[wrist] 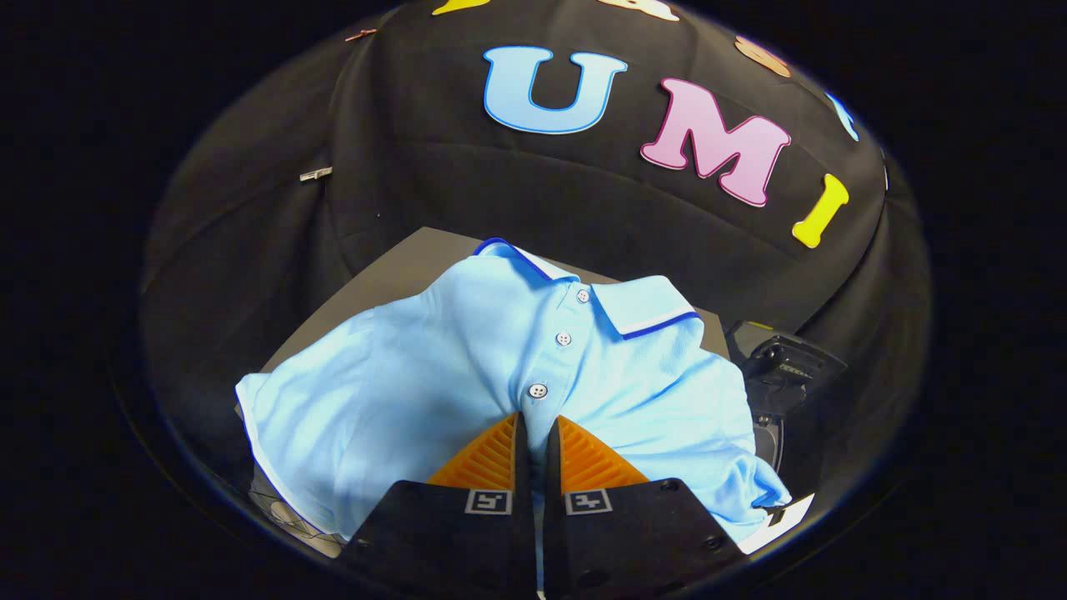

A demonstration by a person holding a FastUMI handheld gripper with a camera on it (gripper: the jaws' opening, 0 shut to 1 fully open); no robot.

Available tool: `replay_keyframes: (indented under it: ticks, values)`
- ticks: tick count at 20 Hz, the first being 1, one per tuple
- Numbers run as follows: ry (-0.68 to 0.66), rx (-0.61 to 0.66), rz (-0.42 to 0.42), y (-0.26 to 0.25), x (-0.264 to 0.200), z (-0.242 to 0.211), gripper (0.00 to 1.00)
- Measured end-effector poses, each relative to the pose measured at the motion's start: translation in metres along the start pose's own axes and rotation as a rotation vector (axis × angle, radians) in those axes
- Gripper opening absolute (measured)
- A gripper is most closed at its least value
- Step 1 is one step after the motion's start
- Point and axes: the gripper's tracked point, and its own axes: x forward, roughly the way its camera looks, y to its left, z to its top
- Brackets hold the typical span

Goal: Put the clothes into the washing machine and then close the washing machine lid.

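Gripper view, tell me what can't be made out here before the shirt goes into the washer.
- Surface under the light blue polo shirt: covered by the cloth.
- Whether the gripper pinches fabric: its fingers stand nearly closed at the placket, and the contact is hidden between them.
- Dark device to the shirt's right: dim and partly behind the shirt, so it can't be identified.
- Shirt's lower hem: hidden behind the gripper body.

A grey tabletop [392,275] (partly covered) stands before the black cloth wall [500,192].
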Motion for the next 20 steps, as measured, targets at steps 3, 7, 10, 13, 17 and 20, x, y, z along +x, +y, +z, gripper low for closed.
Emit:
replay_keyframes:
  ticks: [3, 7, 10, 13, 17, 20]
  values:
    - [-0.036, 0.024, 0.003, -0.002, -0.002, 0.002, 0.08]
    - [-0.063, 0.057, -0.001, -0.002, -0.001, 0.003, 0.06]
    - [-0.065, 0.053, 0.016, -0.003, -0.001, 0.002, 0.05]
    - [-0.07, 0.082, 0.038, -0.004, -0.001, 0.001, 0.06]
    - [-0.089, 0.072, 0.005, -0.007, -0.017, 0.007, 0.06]
    - [-0.154, 0.065, 0.036, -0.013, -0.041, 0.022, 0.05]
